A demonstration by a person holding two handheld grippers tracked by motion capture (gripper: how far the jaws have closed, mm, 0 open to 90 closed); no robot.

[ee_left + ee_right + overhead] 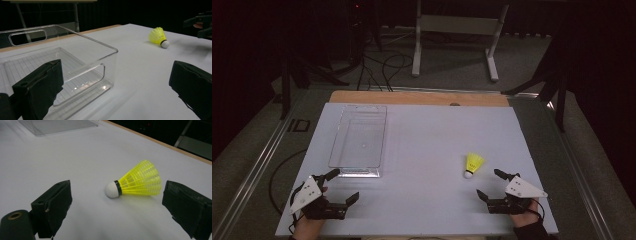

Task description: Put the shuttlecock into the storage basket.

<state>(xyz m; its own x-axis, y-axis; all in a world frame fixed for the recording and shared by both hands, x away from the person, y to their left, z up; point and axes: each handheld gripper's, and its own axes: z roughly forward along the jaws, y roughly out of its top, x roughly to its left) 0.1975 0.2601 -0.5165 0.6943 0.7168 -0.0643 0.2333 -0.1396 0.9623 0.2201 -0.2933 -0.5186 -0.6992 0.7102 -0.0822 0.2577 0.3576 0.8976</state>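
Shuttlecock [136, 182] on table, just beyond open right tool [117, 207].

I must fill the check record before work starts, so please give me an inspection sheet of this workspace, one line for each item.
Surface: white table top, wooden strip at the far edge.
Job's things: yellow shuttlecock lying on its side, white cork toward the person; clear plastic bin at far left, nothing inside.
Clutter: nothing seen.
Grippers: left gripper open near the bin's corner; right gripper open, just short of the shuttlecock, not touching.
Cables: black cables on the floor beyond the table.
Surroundings: white frame stand, dark room.
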